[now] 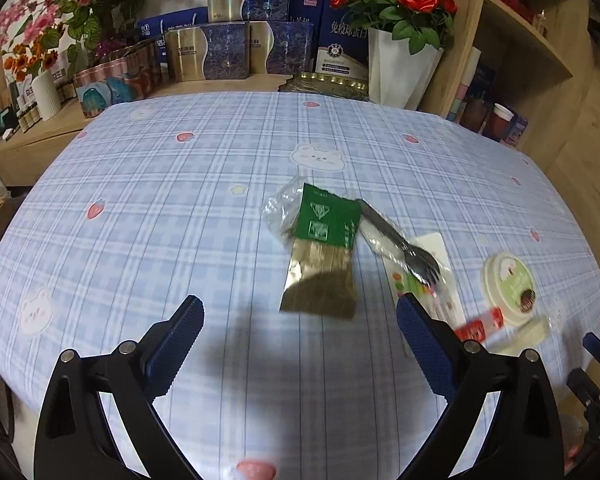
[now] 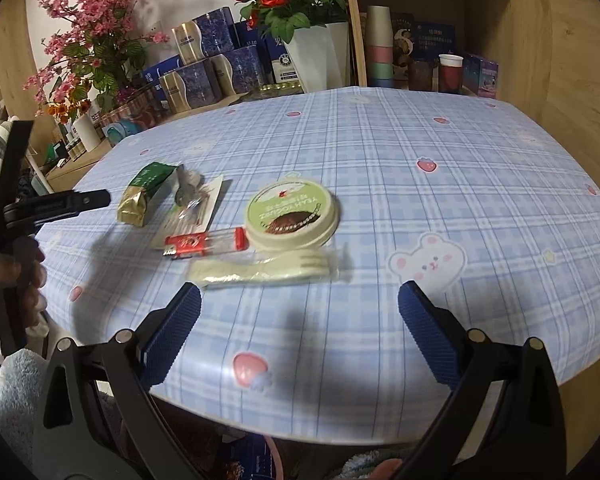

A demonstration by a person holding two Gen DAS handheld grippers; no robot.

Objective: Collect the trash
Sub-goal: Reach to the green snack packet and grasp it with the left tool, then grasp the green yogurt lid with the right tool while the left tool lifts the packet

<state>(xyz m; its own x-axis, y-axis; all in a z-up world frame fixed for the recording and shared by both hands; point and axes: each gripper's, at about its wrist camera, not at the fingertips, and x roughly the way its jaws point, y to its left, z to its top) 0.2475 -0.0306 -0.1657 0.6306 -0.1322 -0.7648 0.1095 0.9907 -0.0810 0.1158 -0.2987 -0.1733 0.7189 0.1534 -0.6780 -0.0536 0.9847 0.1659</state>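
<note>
My left hand-held gripper (image 1: pixel 300 320) hangs spread wide over the desk (image 1: pixel 180 200), nothing between its blue pads (image 1: pixel 178 344). Just ahead of it lies a green and gold packet (image 1: pixel 324 256), resting partly on a crumpled clear wrapper (image 1: pixel 278 206). A black fork (image 1: pixel 400 240) in clear plastic lies beside the packet, its tines over a white card (image 1: pixel 440 248). My right hand-held gripper (image 2: pixel 300 312) is also spread and empty. Nearest to it is a pale wrapped fork (image 2: pixel 268 270), touching a round green lid (image 2: pixel 292 216). A red wrapper (image 2: pixel 204 242) lies just left of the lid.
</note>
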